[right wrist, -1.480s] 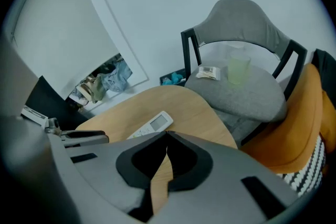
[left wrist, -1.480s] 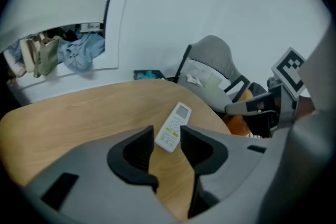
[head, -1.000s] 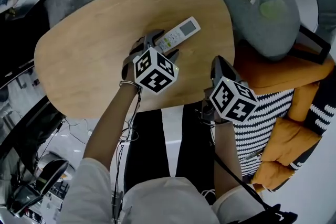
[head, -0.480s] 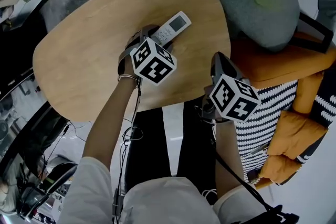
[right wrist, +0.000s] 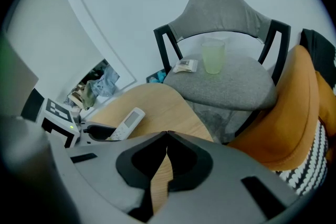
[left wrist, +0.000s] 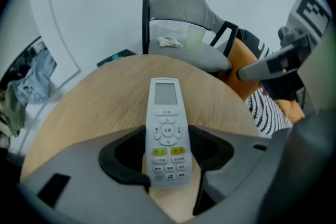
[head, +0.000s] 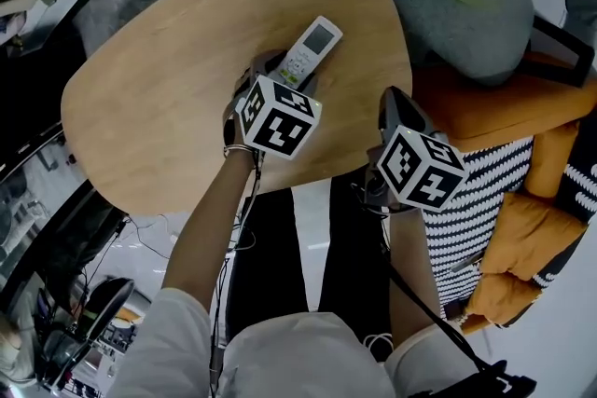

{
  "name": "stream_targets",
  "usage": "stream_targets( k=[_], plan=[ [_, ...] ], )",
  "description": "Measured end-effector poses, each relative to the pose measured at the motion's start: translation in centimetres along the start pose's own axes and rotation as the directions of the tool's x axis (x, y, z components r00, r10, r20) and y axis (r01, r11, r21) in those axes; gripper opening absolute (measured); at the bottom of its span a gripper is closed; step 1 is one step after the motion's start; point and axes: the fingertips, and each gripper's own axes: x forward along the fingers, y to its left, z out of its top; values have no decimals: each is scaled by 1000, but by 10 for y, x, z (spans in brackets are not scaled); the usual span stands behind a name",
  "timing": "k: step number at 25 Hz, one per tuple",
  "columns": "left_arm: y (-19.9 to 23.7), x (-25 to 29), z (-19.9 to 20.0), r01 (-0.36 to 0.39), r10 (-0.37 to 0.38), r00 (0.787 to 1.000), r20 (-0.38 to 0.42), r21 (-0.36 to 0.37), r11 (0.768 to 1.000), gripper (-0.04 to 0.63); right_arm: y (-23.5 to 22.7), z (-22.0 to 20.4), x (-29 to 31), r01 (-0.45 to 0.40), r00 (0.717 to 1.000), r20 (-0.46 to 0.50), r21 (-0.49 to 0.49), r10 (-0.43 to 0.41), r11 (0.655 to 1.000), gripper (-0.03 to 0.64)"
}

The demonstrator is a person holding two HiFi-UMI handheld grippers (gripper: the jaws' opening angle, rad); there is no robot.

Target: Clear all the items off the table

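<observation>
Home living area: rounded wooden table (head: 149, 98), grey upholstered chair (head: 448, 23), orange cushion (head: 485, 121), striped cushion (head: 476, 224).

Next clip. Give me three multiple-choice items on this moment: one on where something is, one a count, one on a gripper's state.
1. Where does the green cup stand?
A. on the floor
B. on the grey chair's seat
C. on the orange cushion

2. How many things lie on the wooden table?
A. one
B. two
C. three

3. How do the right gripper's jaws stand?
A. shut, empty
B. wide apart
C. shut on the cup

Answers:
1 B: the right gripper view shows it on the seat beside a packet.
2 A: only the white remote lies there.
3 A: its tips meet with nothing between them.
</observation>
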Motion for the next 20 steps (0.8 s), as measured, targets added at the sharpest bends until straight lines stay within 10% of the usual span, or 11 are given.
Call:
stream_targets(
  k=[10,20],
  plan=[
    [-57,-16,21,56,-54,998,40,-52,997,258,-34,6,-28,54,995,77,89,-61,995,25],
    [-131,-11,71,152,-154,988,6,112,982,258,-115,17,-93,125,969,174,277,-177,953,25]
  ],
)
